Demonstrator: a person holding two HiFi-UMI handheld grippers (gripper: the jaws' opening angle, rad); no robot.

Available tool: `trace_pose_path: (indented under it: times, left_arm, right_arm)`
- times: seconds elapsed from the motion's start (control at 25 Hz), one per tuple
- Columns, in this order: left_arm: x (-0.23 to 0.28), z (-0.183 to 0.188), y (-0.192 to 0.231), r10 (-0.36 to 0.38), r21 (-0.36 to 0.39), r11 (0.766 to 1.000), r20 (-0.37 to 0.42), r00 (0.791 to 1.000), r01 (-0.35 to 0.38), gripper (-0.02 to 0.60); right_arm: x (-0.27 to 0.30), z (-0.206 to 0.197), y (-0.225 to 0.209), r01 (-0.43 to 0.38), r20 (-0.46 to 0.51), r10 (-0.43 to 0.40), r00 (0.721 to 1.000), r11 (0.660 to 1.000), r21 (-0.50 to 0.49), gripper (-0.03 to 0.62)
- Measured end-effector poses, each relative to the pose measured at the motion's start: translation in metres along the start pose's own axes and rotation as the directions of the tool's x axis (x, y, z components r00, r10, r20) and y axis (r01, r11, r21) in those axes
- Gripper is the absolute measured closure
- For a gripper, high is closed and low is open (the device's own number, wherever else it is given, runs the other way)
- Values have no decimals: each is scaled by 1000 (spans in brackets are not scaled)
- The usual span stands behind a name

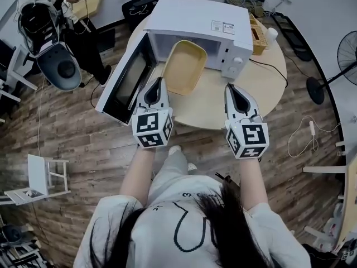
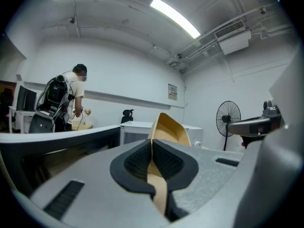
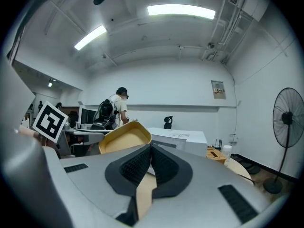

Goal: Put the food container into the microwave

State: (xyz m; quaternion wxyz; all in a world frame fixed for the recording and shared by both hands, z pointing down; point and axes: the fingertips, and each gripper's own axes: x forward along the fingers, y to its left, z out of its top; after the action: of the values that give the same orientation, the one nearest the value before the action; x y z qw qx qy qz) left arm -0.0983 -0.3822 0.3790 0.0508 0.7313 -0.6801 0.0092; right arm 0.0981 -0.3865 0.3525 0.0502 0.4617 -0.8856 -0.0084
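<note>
The container (image 1: 185,66) looks like tan plastic, matt and smooth, with a thin rolled rim. The microwave (image 1: 195,21) has a white, smooth, faintly glossy shell, probably painted metal; its door (image 1: 129,80) carries a dark, shiny pane. The counter (image 1: 223,102) is pale, smooth and wood-toned, with a low sheen. The floor (image 1: 67,144) is brown wood planking with visible grain. The basket (image 1: 257,35) is woven and rough, like wicker. The left gripper (image 1: 158,82) and right gripper (image 1: 230,88) have grey matt plastic shells; their pads (image 2: 135,163) are black, rubbery and finely ribbed. The shirt (image 1: 167,228) is white cloth.
</note>
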Motion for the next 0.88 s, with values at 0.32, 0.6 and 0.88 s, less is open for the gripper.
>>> trace_pose_path:
  times: [0.32,0.6,0.88]
  left_arm:
    - [35,-44,11,-35,-97,995,-111,993,24,565]
    - [83,-69,23,-63,-209,978,-202,977,20,565]
    - [137,-84,36,-79,-342,939,-264,961,-17,565]
  right_arm:
    - [17,-18,-4,36,-42,-35,999,999,14,566]
    - [41,-23,-3,45,-70,-45,997,999,6,566]
    - [72,-25,-13,63,-80,-63,995,998,-5,566]
